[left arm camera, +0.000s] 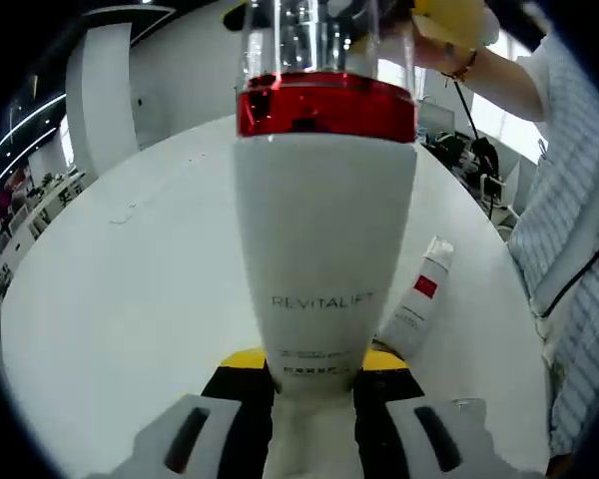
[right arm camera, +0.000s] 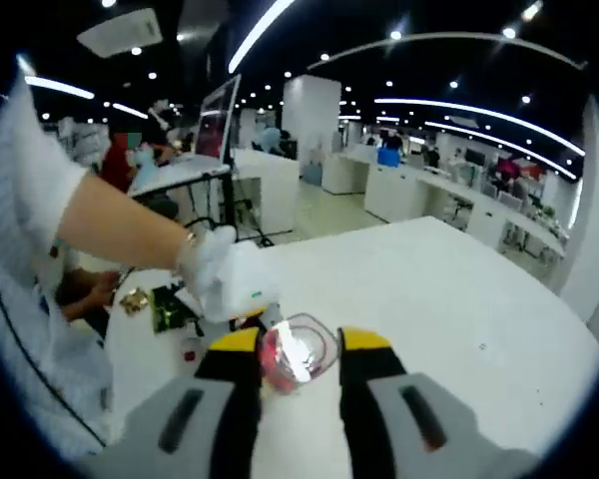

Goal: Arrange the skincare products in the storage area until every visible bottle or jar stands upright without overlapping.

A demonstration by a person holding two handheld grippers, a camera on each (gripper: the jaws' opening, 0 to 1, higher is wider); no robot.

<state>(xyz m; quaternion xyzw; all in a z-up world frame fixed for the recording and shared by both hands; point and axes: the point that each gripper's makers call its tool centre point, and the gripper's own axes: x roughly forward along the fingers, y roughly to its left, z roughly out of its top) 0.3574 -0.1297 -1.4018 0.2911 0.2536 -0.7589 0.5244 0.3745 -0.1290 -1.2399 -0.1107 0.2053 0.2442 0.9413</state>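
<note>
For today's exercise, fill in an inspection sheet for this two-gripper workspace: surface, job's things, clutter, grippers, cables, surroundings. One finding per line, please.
Surface: white table, mostly bare.
Job's things: white Revitalift bottle with red band and clear cap, held between the left gripper's jaws; small white tube lying flat on the table beside it.
Clutter: nothing seen.
Grippers: left gripper shut on the bottle; right gripper closed around the clear cap at the bottle's top.
Cables: black cable beyond the table edge.
Surroundings: open office with desks, ceiling lights; a person's gloved hand nearby.
</note>
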